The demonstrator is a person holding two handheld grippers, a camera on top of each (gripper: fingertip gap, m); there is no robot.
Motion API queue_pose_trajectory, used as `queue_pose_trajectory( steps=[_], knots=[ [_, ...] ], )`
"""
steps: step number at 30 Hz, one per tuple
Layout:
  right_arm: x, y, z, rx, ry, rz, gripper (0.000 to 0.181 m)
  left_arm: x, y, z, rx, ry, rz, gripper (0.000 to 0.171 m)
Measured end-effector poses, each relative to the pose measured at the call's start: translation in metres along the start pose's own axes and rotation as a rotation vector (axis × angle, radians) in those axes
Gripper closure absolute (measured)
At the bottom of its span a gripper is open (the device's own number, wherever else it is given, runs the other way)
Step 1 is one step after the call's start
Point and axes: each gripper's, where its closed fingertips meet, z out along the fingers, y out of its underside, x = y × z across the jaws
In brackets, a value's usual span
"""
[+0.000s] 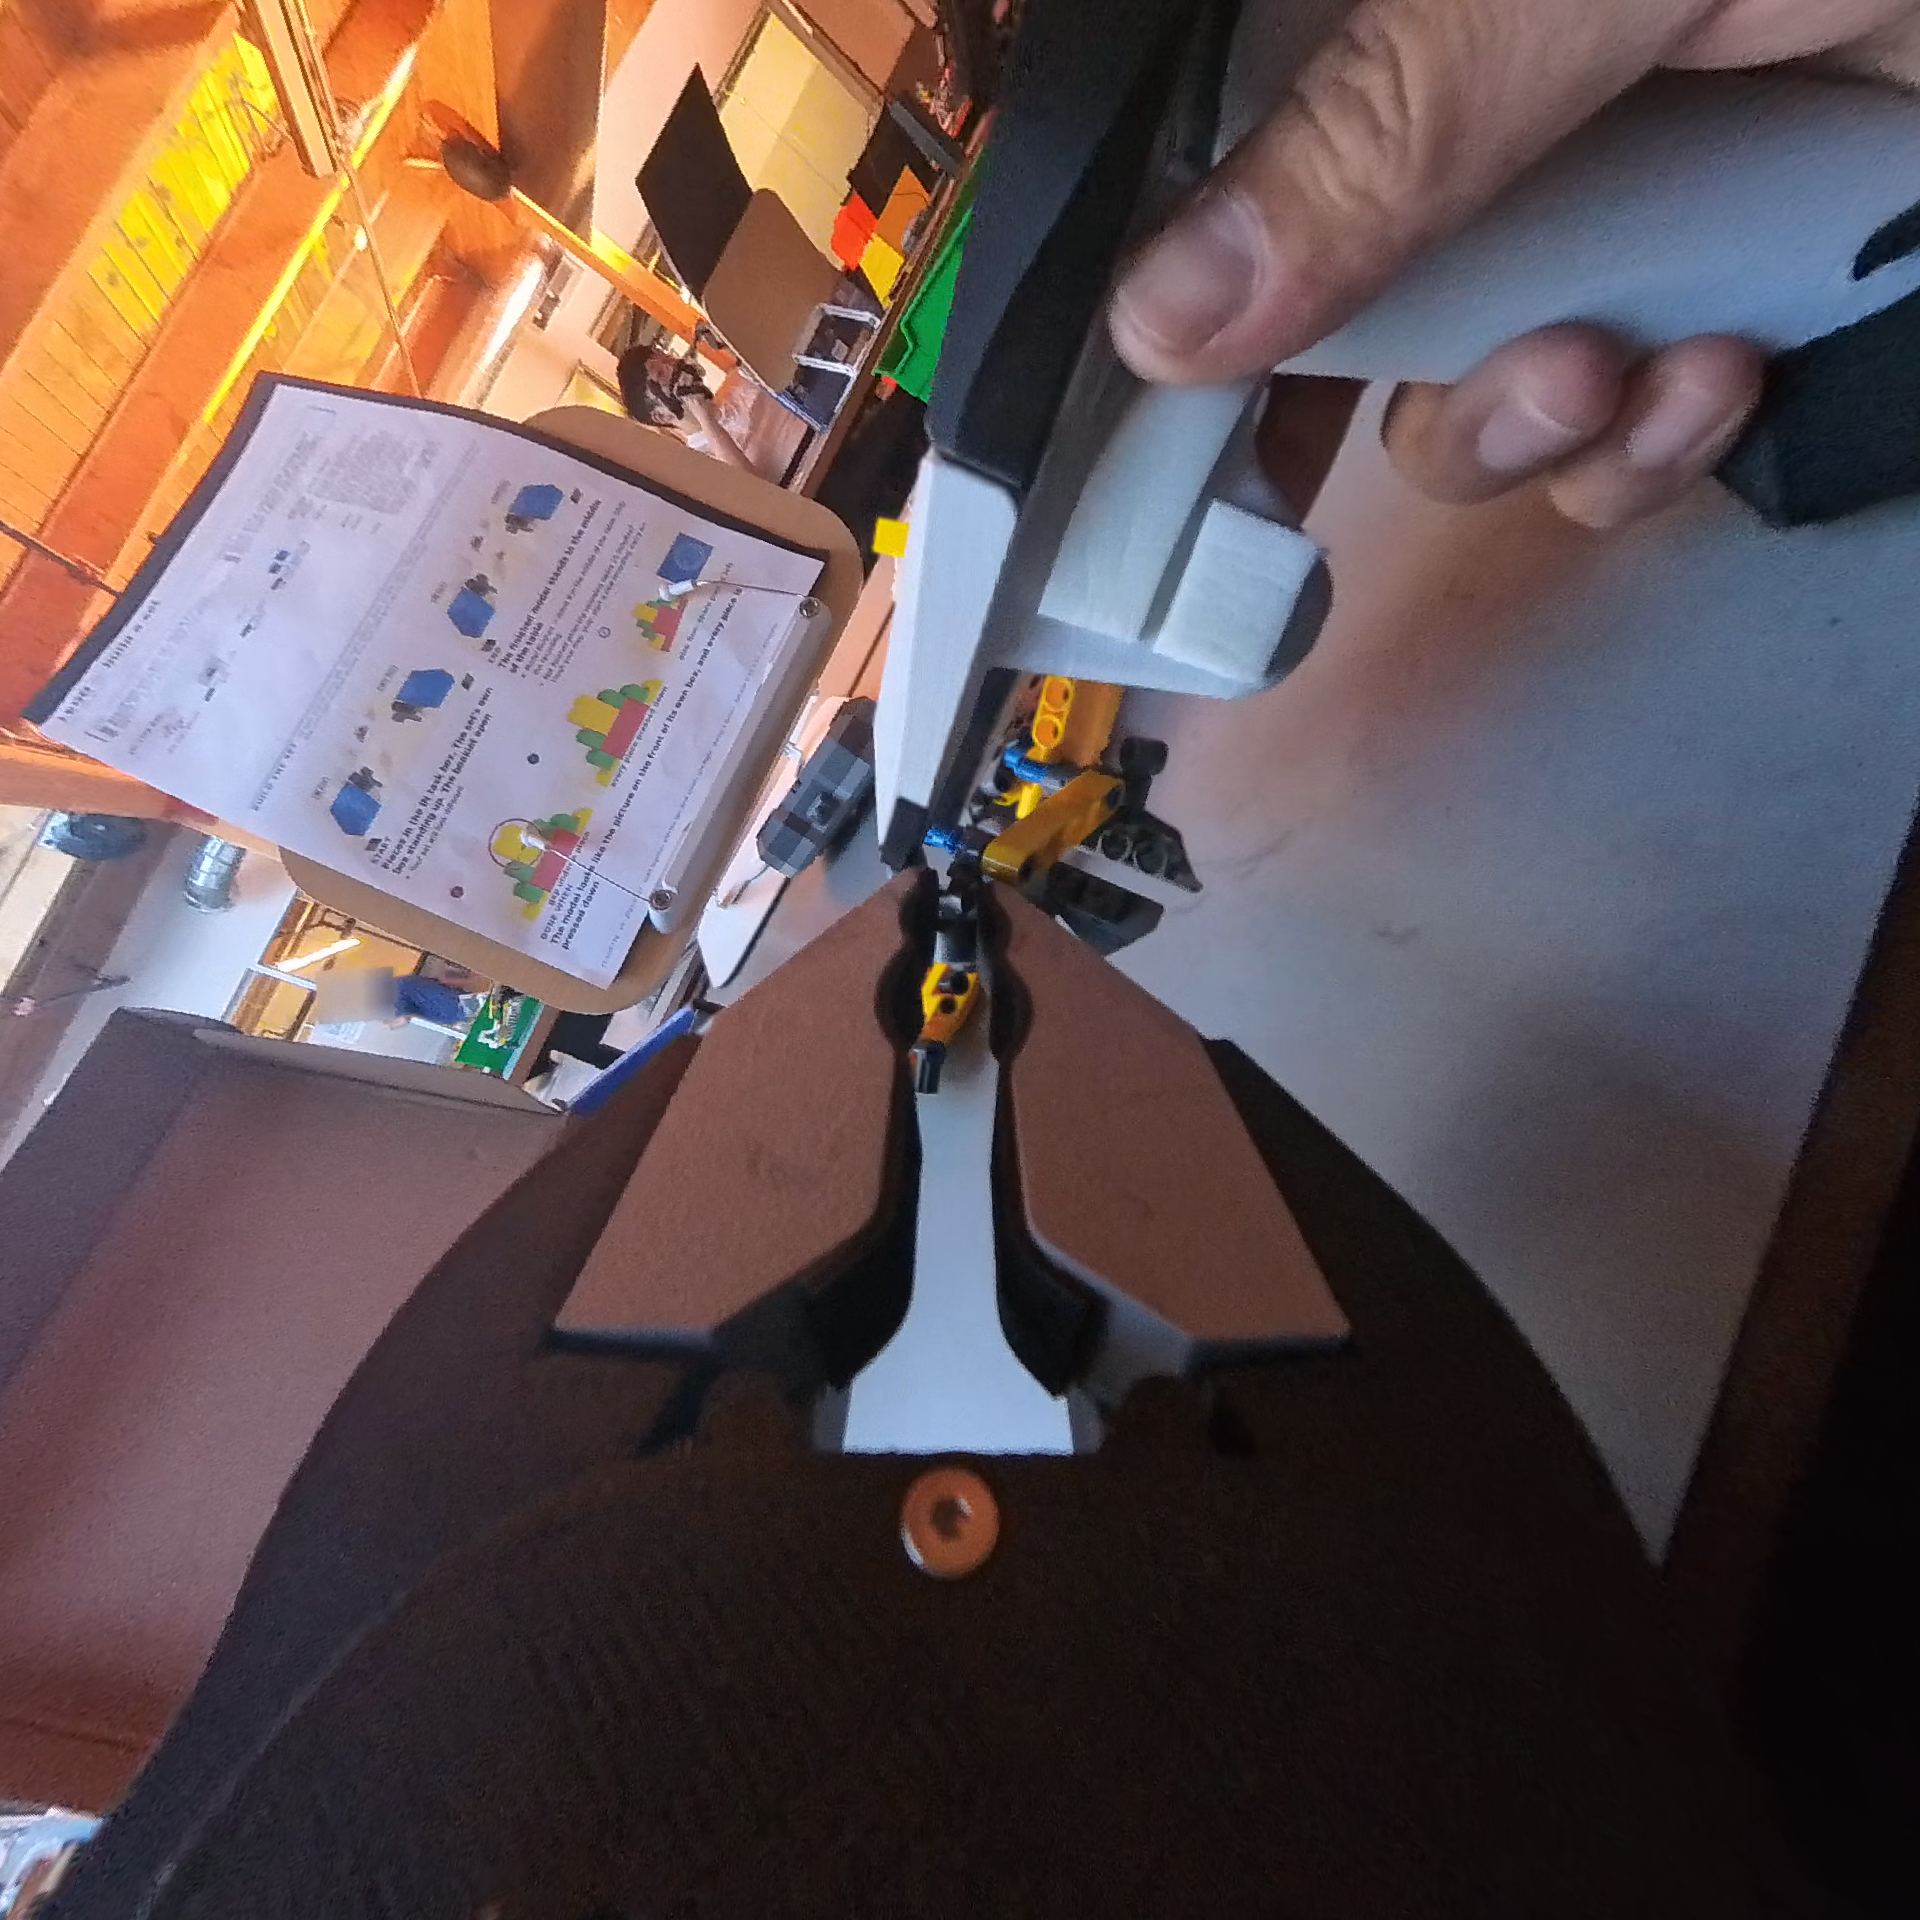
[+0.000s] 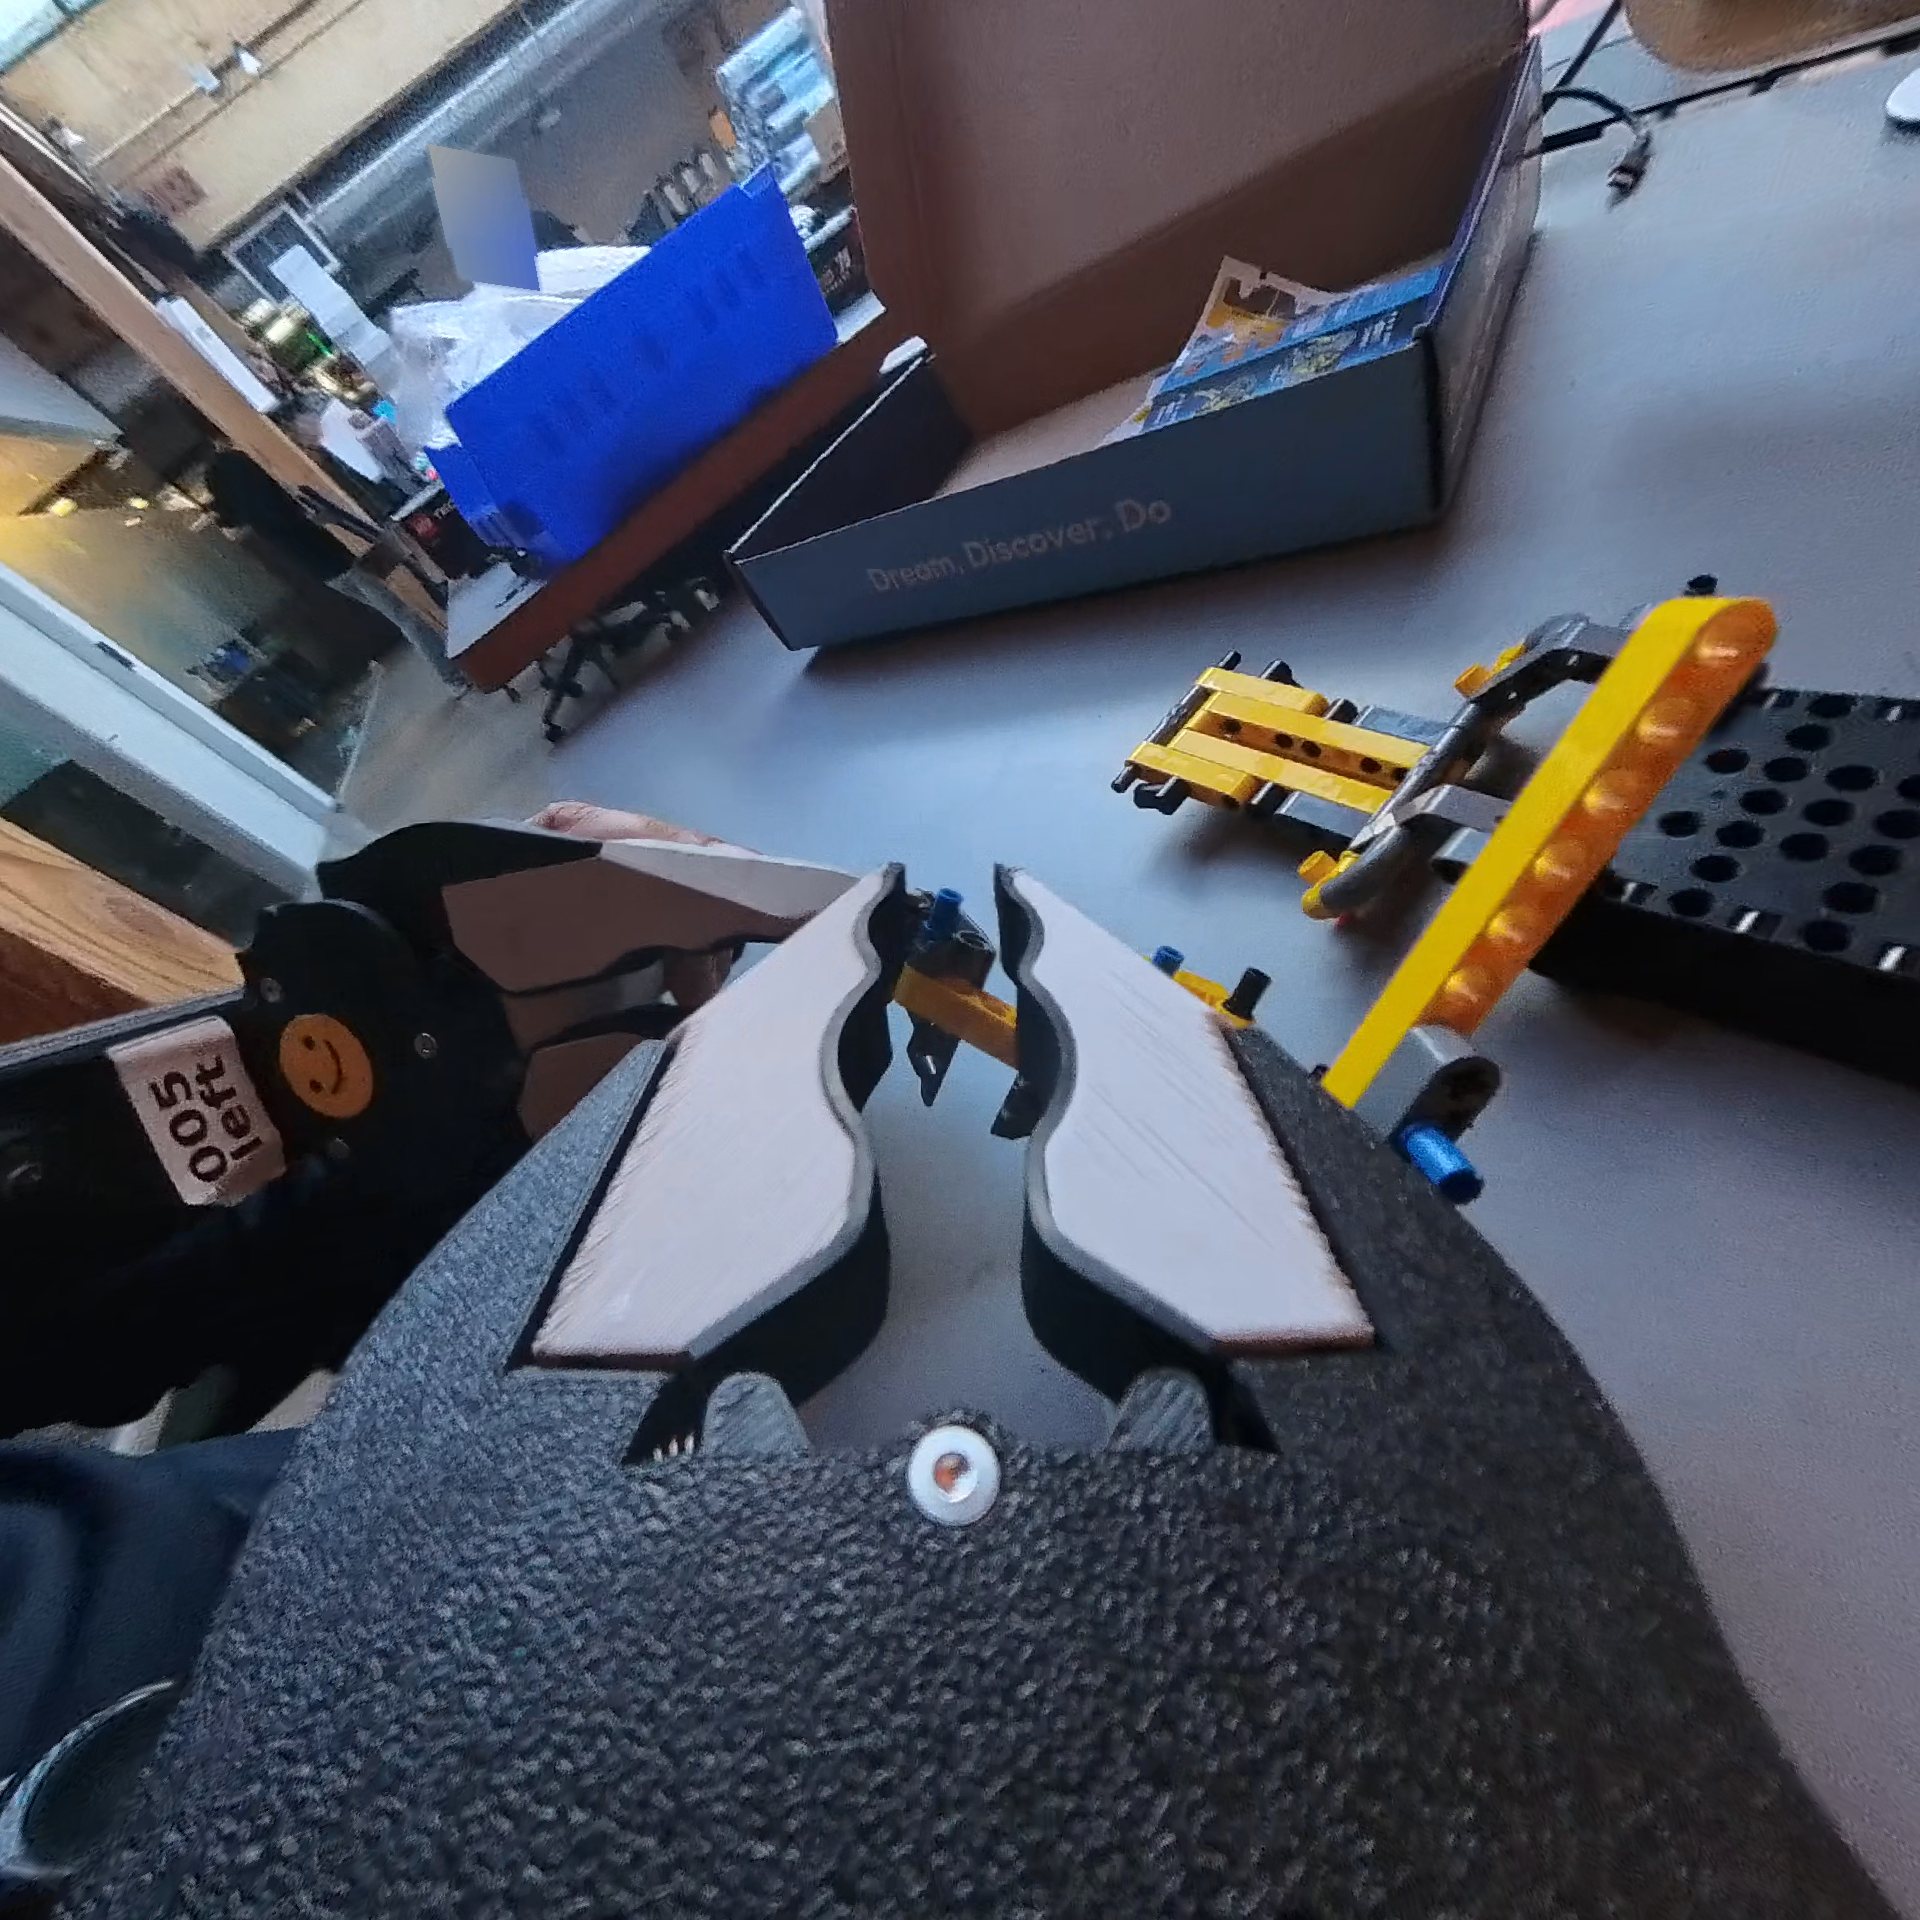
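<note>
My left gripper (image 1: 951,899) is shut on a small yellow and black brick piece (image 1: 948,1003), which sits in the narrow gap behind the touching tips. Just beyond the tips is a yellow and black brick assembly (image 1: 1060,810), under a white finger (image 1: 940,644) of the other gripper, which a hand (image 1: 1351,208) holds. My right gripper (image 2: 948,883) is shut on that assembly (image 2: 951,982), gripping a short yellow beam with a black connector and blue pin. The left gripper's black body (image 2: 343,997) reaches in from the left, with its tip beside my left finger.
A long yellow beam (image 2: 1558,831) rises beside my right finger over a black perforated plate (image 2: 1787,831). A yellow sub-assembly (image 2: 1278,748) lies on the grey table (image 2: 1558,1455). An open box (image 2: 1143,520) holds a booklet (image 2: 1299,322). A clipboard with a printed sheet (image 1: 447,665) stands at the left. Both grippers' tips are close together, under 4 cm apart.
</note>
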Motion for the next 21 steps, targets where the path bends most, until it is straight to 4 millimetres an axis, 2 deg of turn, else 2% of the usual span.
queue_pose_trajectory(
  steps=[5,9,14,19,21],
  knots=[
    [-0.008,-0.001,-0.003,-0.013,-0.122,0.101,0.176,-0.001,-0.004,-0.001,0.022,-0.020,0.016,0.167],
    [-0.005,-0.002,-0.006,-0.013,-0.131,0.079,0.181,-0.001,-0.008,0.001,0.040,-0.023,-0.004,0.167],
    [-0.002,-0.004,-0.008,-0.004,-0.100,0.018,0.181,-0.002,-0.009,0.003,0.061,0.026,-0.179,0.165],
    [0.005,-0.010,-0.013,0.025,-0.083,0.001,0.181,-0.023,-0.010,-0.005,0.106,0.021,-0.423,0.139],
    [0.004,-0.013,-0.015,0.046,-0.091,0.000,0.181,-0.027,-0.016,-0.008,0.153,0.042,-0.529,0.123]
  ],
)
